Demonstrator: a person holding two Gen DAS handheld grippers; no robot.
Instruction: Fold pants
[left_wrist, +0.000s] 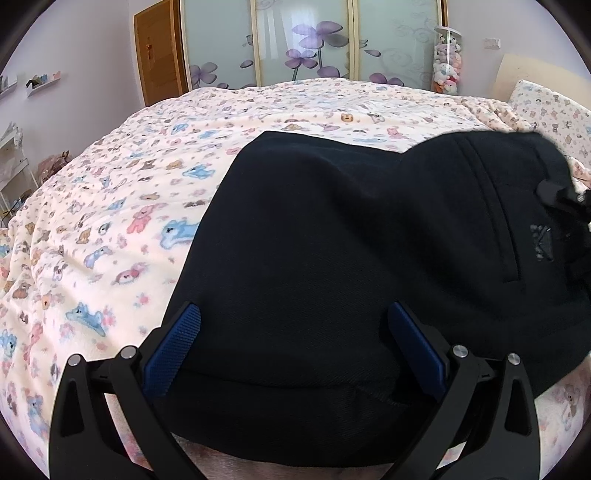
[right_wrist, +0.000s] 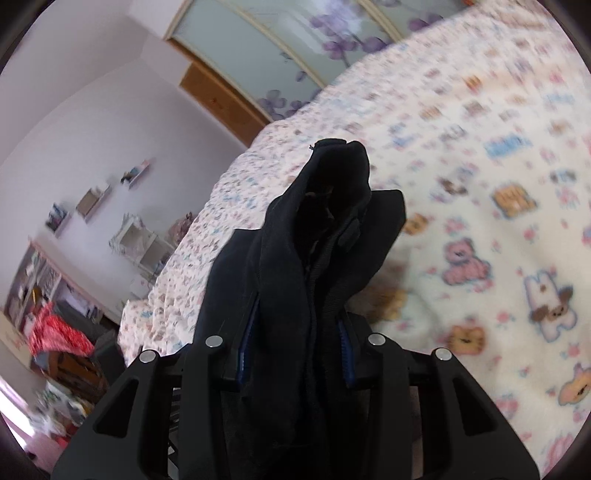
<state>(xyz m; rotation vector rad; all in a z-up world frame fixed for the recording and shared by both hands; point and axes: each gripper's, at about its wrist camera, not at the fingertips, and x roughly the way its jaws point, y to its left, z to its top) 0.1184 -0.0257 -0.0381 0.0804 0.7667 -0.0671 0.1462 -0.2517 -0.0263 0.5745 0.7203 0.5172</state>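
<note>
Jaws of the right gripper were clenched on a bunched fold of the black pants, lifting that end clear of the bed, presumably to carry it over for a fold; jaws of the left gripper stood released, straddling the hem end that lay flat on the bear-print blanket, likely to steady it; behind the bed a tall clear cylinder held a stack of small plush toys; wall shelves carried items too blurred to name.

The blanket is motion-blurred; pants hide the hand-held gripper's pads.
</note>
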